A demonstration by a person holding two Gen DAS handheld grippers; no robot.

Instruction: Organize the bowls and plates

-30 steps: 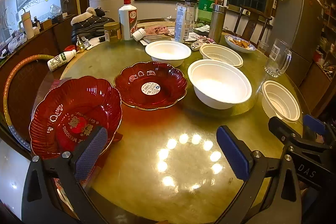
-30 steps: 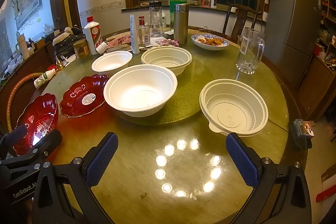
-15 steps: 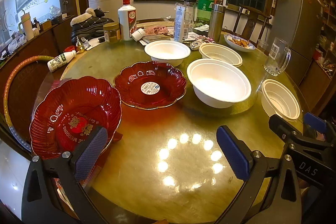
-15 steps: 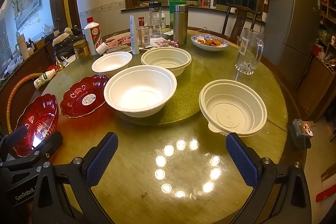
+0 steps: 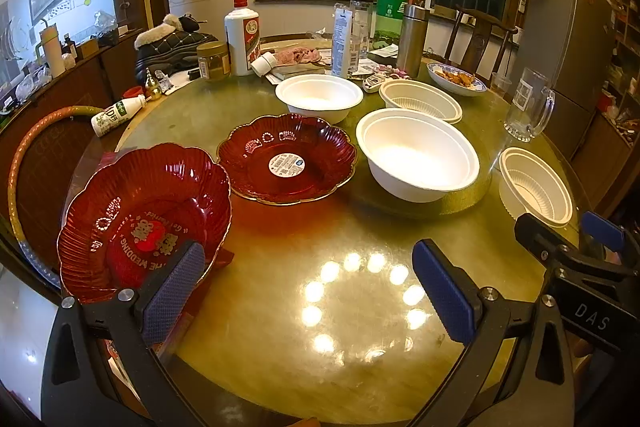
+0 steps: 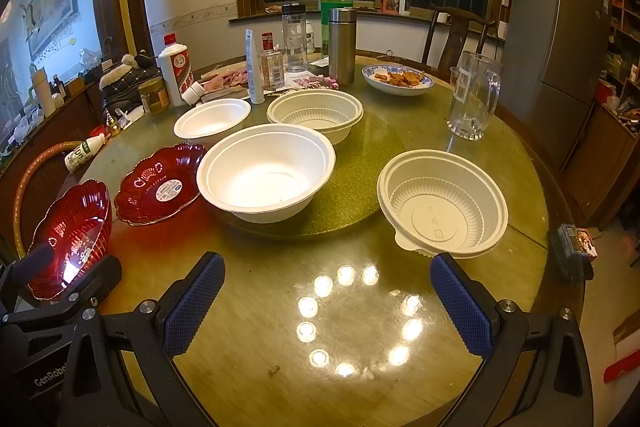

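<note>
Two red plates lie at the left edge of the bench [image 5: 280, 307]: the deep red plate [image 5: 144, 215] nearest the edge, the flat red plate [image 5: 286, 159] just beside it. A large white bowl [image 6: 266, 173] and a ribbed bowl [image 6: 316, 115] sit on the central turntable [image 6: 352, 187]; a small white bowl [image 6: 212, 119] lies behind, and another ribbed bowl [image 6: 442, 205] near the right edge. The left gripper [image 5: 312, 287] and right gripper [image 6: 328, 307] are both spread wide, holding nothing, above the near edge.

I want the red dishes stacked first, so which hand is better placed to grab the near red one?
Left. The left gripper is open with the near red dish right at its finger; the right gripper faces a ribbed bowl.
</note>
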